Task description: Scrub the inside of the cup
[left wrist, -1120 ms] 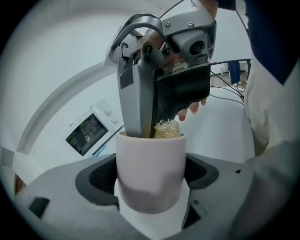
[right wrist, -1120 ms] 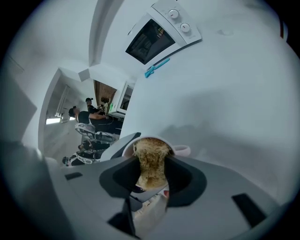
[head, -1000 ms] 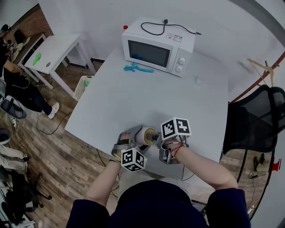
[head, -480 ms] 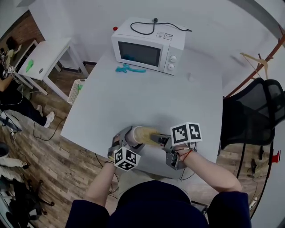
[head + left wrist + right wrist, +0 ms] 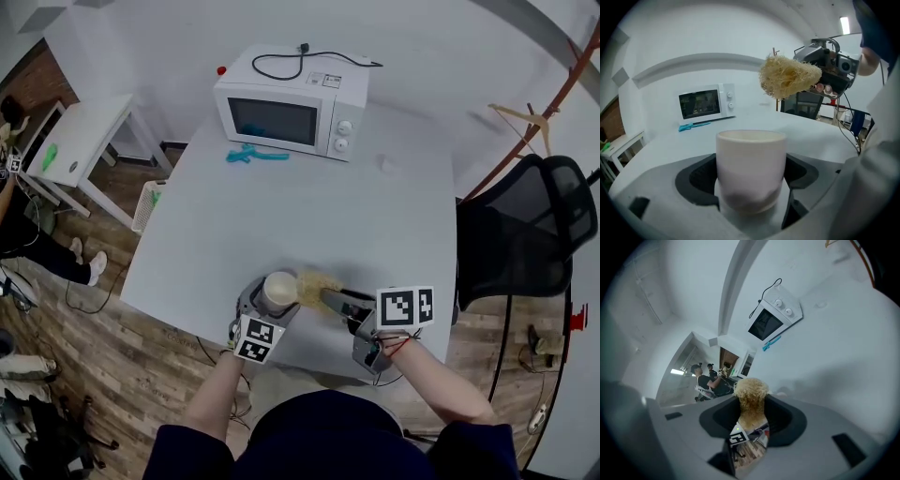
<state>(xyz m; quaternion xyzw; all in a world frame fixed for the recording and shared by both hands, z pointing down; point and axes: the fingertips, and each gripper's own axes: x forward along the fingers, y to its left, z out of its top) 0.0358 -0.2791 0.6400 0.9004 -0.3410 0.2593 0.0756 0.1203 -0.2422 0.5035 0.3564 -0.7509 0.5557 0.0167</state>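
Note:
My left gripper [image 5: 267, 305] is shut on a cream cup [image 5: 279, 290], holding it upright near the table's front edge; in the left gripper view the cup [image 5: 750, 164] stands between the jaws, mouth up. My right gripper [image 5: 336, 302] is shut on a tan loofah scrubber [image 5: 314, 284], which sits just right of the cup and outside it. From the left gripper's camera the scrubber [image 5: 787, 77] hangs above and to the right of the cup. The right gripper view shows the scrubber [image 5: 751, 401] sticking out between its jaws [image 5: 752, 420].
A white microwave [image 5: 286, 108] with a cable on top stands at the table's far side, a teal tool [image 5: 253, 154] lying before it. A black chair [image 5: 525, 234] is on the right. A white side table [image 5: 70, 141] and people are at the left.
The scrubber was inside the tilted cup a second ago; now it is out and to the right, and the cup has turned upright. The right gripper has drawn back rightward.

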